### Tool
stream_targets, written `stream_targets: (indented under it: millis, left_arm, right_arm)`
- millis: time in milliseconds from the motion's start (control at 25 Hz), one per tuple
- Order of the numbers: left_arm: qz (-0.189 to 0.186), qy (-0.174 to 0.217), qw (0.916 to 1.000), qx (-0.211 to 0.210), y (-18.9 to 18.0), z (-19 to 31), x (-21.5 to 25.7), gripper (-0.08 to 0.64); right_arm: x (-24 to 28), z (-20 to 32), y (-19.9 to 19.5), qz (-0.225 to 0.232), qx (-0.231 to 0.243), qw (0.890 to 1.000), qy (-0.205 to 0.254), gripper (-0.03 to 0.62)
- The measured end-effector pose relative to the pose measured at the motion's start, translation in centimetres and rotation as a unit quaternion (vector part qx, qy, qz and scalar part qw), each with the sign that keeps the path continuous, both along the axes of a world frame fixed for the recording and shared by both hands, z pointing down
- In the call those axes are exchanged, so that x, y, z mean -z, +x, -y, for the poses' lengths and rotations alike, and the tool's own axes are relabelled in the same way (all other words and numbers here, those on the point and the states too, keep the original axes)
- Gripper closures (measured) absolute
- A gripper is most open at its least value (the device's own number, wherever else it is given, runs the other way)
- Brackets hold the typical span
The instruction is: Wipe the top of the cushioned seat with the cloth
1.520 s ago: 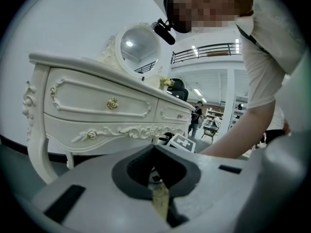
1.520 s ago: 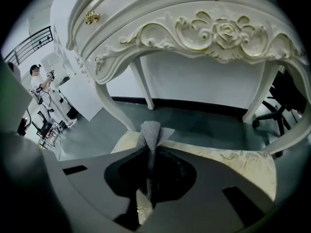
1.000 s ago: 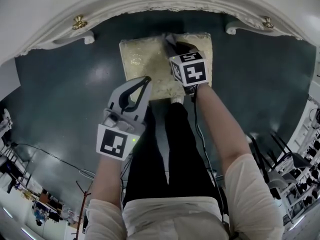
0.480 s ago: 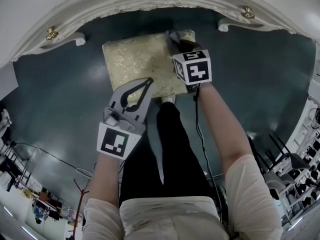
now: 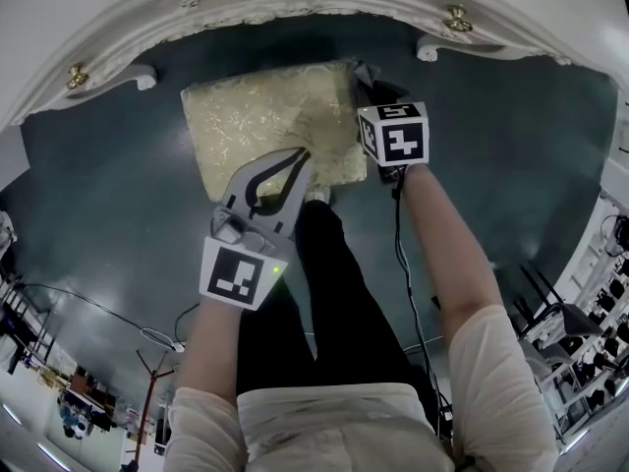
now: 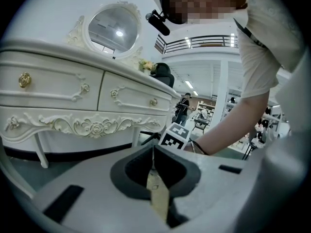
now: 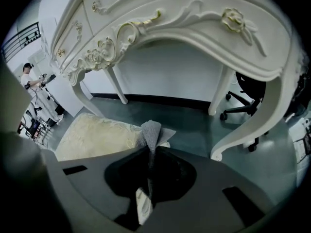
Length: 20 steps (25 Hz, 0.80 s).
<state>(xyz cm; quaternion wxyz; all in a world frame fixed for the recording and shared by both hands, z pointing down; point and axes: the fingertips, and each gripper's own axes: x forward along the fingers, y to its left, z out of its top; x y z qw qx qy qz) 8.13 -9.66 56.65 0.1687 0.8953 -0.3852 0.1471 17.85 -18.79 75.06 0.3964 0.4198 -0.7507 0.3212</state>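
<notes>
Cloth [image 7: 150, 129] clamped in right gripper [image 7: 148, 152], slid to seat [image 5: 256, 126] edge | left gripper [image 5: 298, 155] fingers together

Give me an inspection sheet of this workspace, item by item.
Surface: cushioned seat, pale patterned top, with only the cloth seen on it, at its far right corner.
Job's things: grey cloth, bunched, over that corner.
Clutter: nothing seen.
Tongs: right tongs shut on the cloth; left tongs shut, holding nothing, over the seat's near edge.
Cables: black cable runs along the right forearm; thin cable lies on the floor at left.
Surroundings: dark floor; white carved dressing table with round mirror; office chair beyond the table's legs.
</notes>
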Motion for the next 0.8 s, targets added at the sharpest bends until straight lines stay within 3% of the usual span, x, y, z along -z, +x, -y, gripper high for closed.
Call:
stream_targets:
  millis: [200, 400, 560, 800]
  left_arm:
    - [-0.001, -0.003, 1.0000, 0.004, 0.2, -0.2, 0.2, 0.557]
    - [-0.013, 0.012, 0.9998, 0.011, -0.9, -0.6, 2.4, 0.557]
    - [-0.024, 0.018, 0.9994, 0.018, -3.0, -1.3, 3.7, 0.557]
    - [-0.022, 0.021, 0.9994, 0.017, -8.2, -3.5, 4.6, 0.558]
  right_arm:
    - [0.3, 0.0, 1.6, -0.012, -0.021, 1.000, -0.008, 0.561]
    - [3.4, -0.3, 0.7, -0.004, -0.031, 0.999, 0.010, 0.561]
    - [5.6, -1.0, -2.0, 0.010, -0.036, 0.999, 0.020, 0.561]
    - [7.0, -4.1, -9.0, 0.028, -0.010, 0.999, 0.016, 0.561]
